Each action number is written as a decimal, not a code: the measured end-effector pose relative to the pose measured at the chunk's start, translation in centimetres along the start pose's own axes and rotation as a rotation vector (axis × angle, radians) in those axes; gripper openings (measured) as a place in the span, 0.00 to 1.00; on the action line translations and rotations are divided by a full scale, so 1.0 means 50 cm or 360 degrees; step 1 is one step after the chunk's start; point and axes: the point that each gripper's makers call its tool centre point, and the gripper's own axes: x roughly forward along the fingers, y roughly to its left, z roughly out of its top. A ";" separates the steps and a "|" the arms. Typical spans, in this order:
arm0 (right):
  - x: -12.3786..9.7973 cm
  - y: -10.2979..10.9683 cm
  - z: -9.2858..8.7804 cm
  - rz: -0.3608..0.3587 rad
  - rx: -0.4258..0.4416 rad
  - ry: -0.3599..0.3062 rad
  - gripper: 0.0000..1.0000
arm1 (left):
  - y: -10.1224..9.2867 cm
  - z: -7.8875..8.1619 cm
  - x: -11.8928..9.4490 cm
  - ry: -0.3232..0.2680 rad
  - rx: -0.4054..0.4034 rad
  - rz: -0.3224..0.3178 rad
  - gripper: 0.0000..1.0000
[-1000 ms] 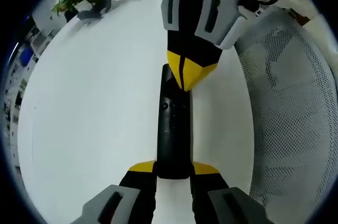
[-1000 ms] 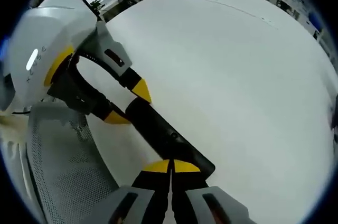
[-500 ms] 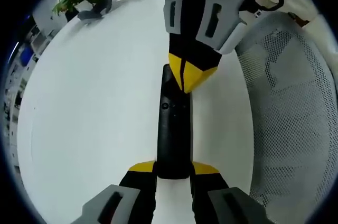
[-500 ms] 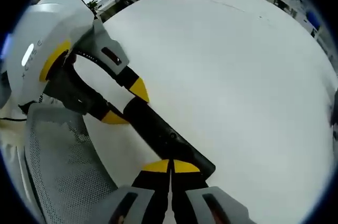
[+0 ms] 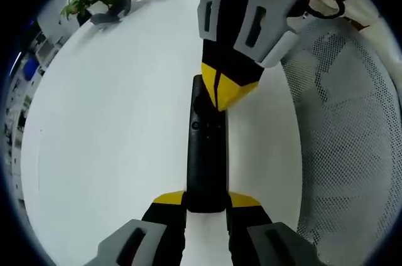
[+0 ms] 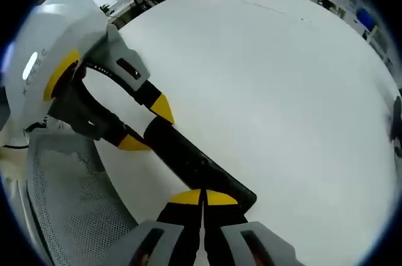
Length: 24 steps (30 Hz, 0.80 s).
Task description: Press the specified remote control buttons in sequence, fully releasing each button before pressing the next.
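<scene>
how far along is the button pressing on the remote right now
Done: the left gripper has the black remote clamped at its near end, over the white table. In hand: the right gripper, jaws shut to a point, has its yellow tip on the remote's upper end, by the round button cluster; contact looks likely. Left: which presses are finished cannot be told from these views.

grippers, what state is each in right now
left gripper: closed on the remote at its near end.
right gripper: closed, tips on the remote's top.
</scene>
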 end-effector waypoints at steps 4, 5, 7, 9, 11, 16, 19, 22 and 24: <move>-0.002 0.001 0.000 0.0014 -0.0022 -0.0040 0.00 | 0.000 0.000 0.000 -0.0005 0.0008 0.0000 0.22; -0.002 0.001 0.000 0.0018 -0.0014 -0.0044 0.00 | 0.000 0.000 0.000 -0.0007 0.0012 0.0000 0.22; -0.002 0.001 0.000 0.0029 0.0004 -0.0053 0.00 | 0.000 0.000 0.000 -0.0014 0.0012 0.0001 0.22; -0.002 0.003 0.000 0.0026 0.0005 -0.0062 0.00 | 0.000 0.000 0.000 -0.0023 0.0012 0.0003 0.22; -0.003 0.003 0.000 0.0023 0.0005 -0.0073 0.00 | 0.000 0.000 0.000 -0.0035 0.0013 0.0005 0.22; -0.007 0.004 0.000 0.0009 -0.0023 -0.0085 0.00 | 0.000 0.000 0.001 -0.0041 0.0017 0.0004 0.22; -0.014 0.008 0.008 0.0004 -0.0063 -0.0106 0.00 | 0.000 0.000 0.001 -0.0037 0.0023 0.0000 0.22; -0.016 -0.001 0.021 -0.0034 -0.0112 -0.0135 0.00 | 0.000 0.000 0.001 -0.0035 0.0030 -0.0003 0.22; -0.012 -0.001 0.024 -0.0020 -0.0118 -0.0126 0.00 | 0.000 0.000 0.001 -0.0040 0.0029 -0.0004 0.22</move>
